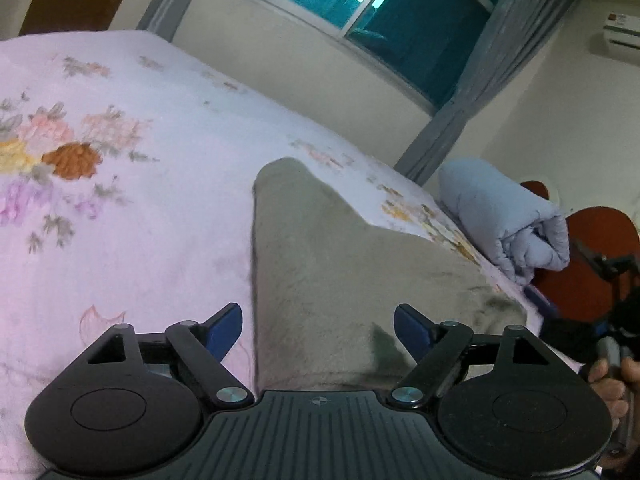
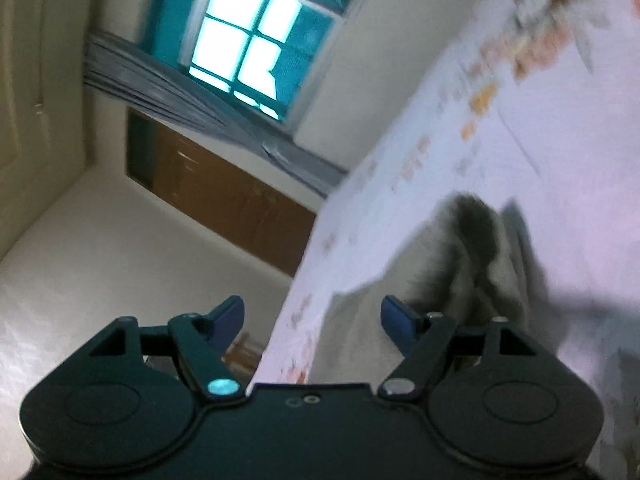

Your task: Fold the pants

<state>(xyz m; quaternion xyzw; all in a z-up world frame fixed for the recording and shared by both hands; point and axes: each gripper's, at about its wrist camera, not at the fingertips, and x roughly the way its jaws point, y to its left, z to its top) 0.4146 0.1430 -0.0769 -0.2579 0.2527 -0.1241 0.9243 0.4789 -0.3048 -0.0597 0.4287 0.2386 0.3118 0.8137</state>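
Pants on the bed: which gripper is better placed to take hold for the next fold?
Probably the left gripper: open, squarely facing the grey pants lying between its fingertips. The right gripper, also open, sits at the floral bedsheet's edge.

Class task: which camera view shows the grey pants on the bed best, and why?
The left wrist view: the pants lie sharp and central on the floral bedsheet. The right wrist view shows only a blurred, tilted, bunched part.
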